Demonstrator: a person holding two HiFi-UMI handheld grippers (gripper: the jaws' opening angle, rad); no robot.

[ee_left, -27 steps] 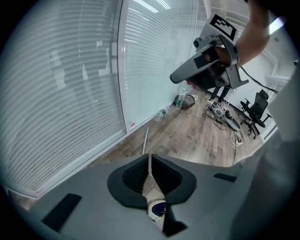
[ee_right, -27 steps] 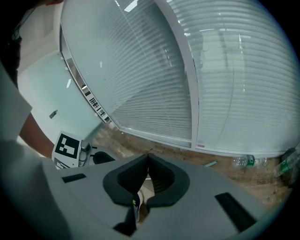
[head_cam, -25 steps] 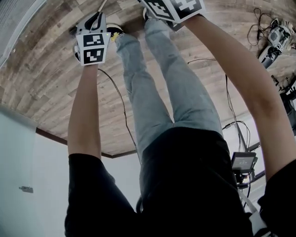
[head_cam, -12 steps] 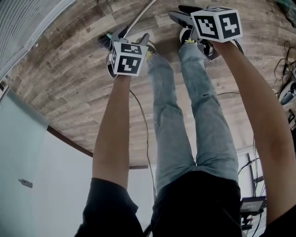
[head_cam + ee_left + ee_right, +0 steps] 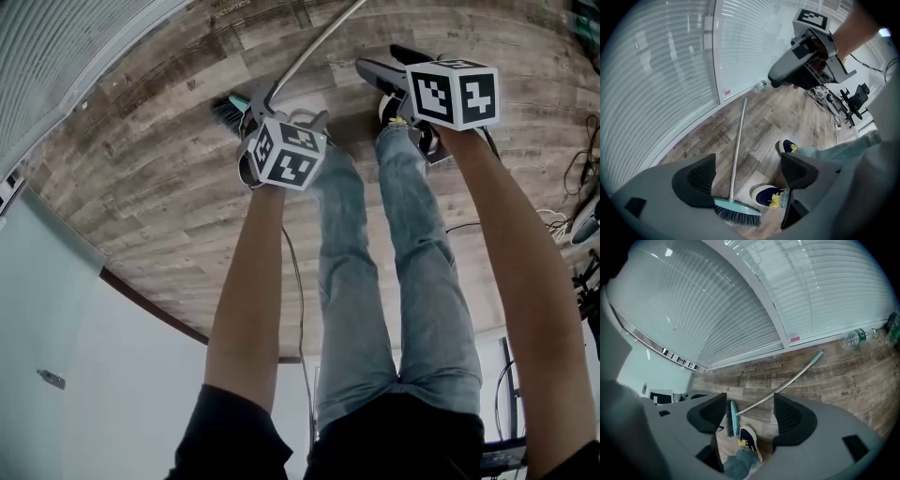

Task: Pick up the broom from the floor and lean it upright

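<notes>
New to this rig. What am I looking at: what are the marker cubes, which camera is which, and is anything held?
There is no robot here. A person holds a two-jaw gripper in each hand, and the marker cubes are part of those grippers. The head view looks steeply down from the person's head at the left gripper, the right gripper and the wooden floor. The other two views each ride on a gripper and look along its jaws. A broom with a teal head lies flat on the floor beside the person's shoes, with a plastic bottle further off. Both grippers' jaws have just been opening and stand apart, gripping nothing. The broom is not yet picked up.
</notes>
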